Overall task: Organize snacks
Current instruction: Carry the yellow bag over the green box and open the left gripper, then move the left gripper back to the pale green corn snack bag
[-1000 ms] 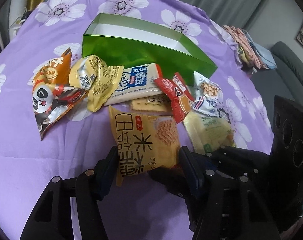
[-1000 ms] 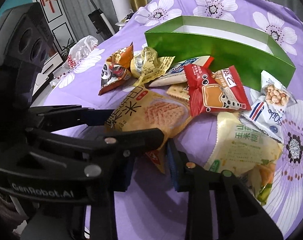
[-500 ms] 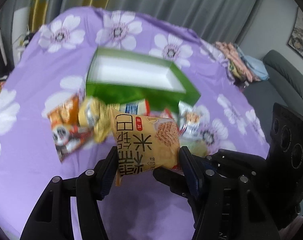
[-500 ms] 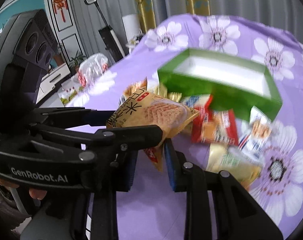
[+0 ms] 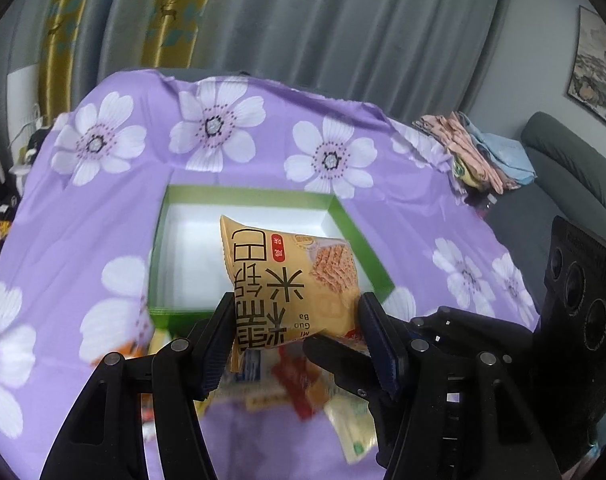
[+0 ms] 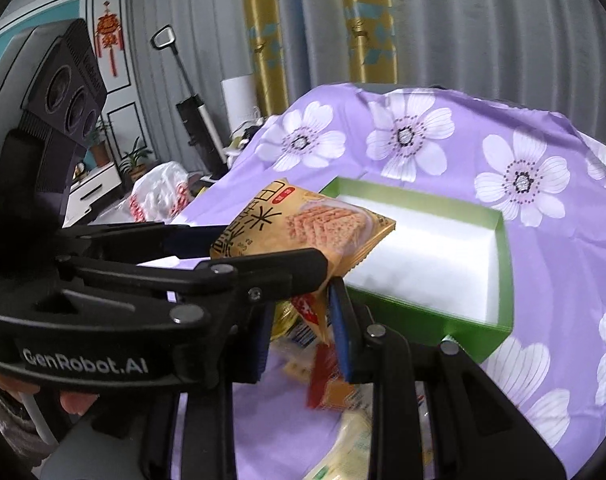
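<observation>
A yellow rice-cracker packet (image 5: pixel 287 280) hangs in the air in front of and above the green box (image 5: pixel 247 194), whose white inside is empty. My left gripper (image 5: pixel 299 332) is shut on the packet's lower half, one finger on each side. My right gripper (image 6: pixel 303 332) pinches the packet's (image 6: pixel 303 224) hanging sealed corner; its finger (image 5: pixel 331 354) reaches in from the right in the left wrist view. In the right wrist view the left gripper (image 6: pixel 271 250) crosses from the left. The box (image 6: pixel 423 312) lies just beyond. Several other snack packets (image 5: pixel 287 384) lie blurred below the fingers.
A purple flowered cloth (image 5: pixel 103 240) covers the table. Folded clothes (image 5: pixel 475 152) sit at its far right edge, beside a grey sofa (image 5: pixel 567 168). Left of the table are a plastic bag (image 6: pixel 159 196) and an upright vacuum (image 6: pixel 195 120). A red packet (image 6: pixel 327 384) lies under the right gripper.
Both grippers have lifted the yellow packet off the cloth and carried it up toward the green box. The snack pile has dropped to the bottom of both views.
</observation>
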`<state>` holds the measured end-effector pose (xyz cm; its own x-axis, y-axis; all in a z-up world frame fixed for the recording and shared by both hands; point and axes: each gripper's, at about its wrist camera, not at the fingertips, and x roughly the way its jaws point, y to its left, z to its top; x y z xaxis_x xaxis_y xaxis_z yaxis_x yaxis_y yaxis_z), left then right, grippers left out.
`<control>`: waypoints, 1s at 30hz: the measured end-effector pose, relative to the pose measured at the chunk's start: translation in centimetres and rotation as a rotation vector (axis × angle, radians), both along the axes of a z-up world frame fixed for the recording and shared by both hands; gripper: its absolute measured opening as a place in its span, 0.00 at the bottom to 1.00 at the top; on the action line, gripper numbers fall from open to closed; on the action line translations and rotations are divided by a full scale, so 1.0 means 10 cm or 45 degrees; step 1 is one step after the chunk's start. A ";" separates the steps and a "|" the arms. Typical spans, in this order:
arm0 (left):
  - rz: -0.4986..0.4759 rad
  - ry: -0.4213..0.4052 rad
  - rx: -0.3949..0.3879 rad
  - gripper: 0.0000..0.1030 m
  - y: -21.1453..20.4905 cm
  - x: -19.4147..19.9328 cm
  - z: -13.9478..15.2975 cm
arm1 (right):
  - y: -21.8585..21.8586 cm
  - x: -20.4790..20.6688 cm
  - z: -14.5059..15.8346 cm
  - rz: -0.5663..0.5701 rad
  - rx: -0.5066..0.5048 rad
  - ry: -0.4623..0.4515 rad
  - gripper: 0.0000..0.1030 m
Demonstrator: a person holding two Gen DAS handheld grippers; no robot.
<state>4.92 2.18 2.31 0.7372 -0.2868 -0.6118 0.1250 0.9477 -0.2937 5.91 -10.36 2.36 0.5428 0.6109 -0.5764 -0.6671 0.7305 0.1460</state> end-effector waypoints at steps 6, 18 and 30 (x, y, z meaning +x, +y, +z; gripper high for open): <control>-0.025 0.035 -0.017 0.59 -0.03 0.52 -0.11 | -0.02 0.45 -0.10 -0.054 0.005 0.046 0.27; 0.040 0.207 -0.078 0.76 0.02 1.17 -0.59 | 0.06 0.99 -0.47 -0.157 -0.059 0.203 0.56; 0.175 0.176 0.052 0.86 0.07 0.80 -0.45 | -0.50 0.64 -0.31 -0.254 -0.008 0.194 0.65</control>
<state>12.89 2.92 -2.20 0.6759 -0.1618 -0.7190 -0.0455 0.9646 -0.2598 12.29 -15.33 -0.77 0.5591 0.4963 -0.6641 -0.4801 0.8469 0.2287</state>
